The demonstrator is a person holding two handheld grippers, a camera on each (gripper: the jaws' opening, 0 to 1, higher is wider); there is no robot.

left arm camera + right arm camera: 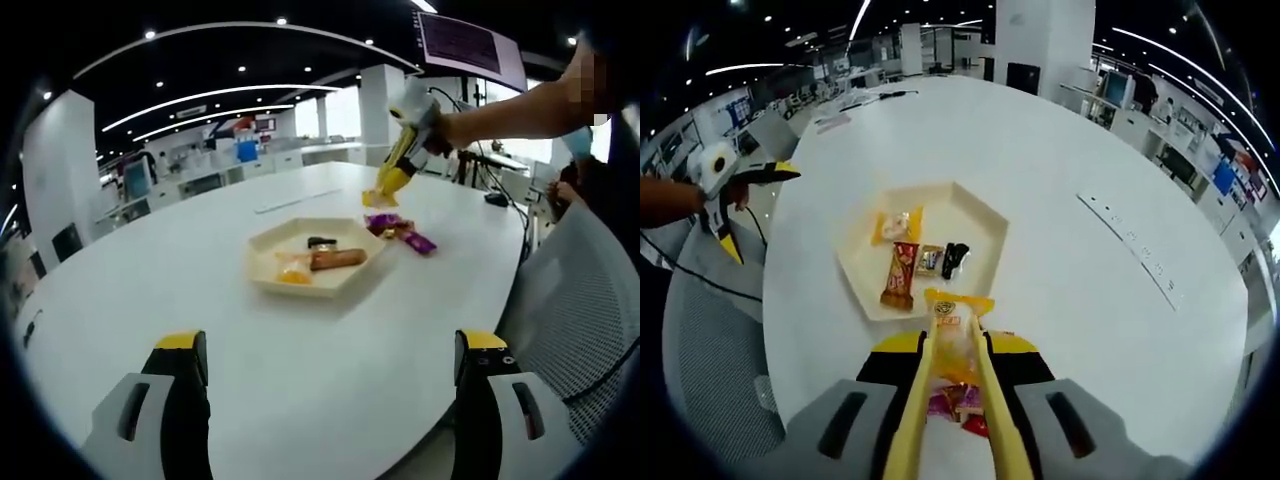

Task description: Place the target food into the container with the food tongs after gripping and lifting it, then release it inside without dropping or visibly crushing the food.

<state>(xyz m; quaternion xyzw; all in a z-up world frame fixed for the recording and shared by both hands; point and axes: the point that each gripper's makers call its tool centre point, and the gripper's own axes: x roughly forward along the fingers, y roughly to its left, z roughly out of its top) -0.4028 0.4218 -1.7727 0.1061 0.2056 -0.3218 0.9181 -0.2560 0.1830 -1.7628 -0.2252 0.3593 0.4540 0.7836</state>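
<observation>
A cream hexagonal tray [285, 238] [975, 215] sits mid-table and holds a brown bar [338, 259] [901, 277], a yellow packet [898, 224] and small dark pieces. My right gripper [958, 352] [418, 118] is shut on yellow food tongs [980, 385] [396, 170]. The tongs pinch a yellow snack packet [958, 318] [381, 197], lifted above the table just short of the tray's near edge. Purple and red packets [405, 233] [955, 405] lie on the table under the tongs. My left gripper [330, 350] [728, 185] is open and holds nothing, well short of the tray.
The table is a large white oval [200, 300] with a slot strip [1135, 245] along its far side. A grey mesh chair [590, 300] [710, 340] stands at the table's edge. A person's arm [520, 105] carries the right gripper.
</observation>
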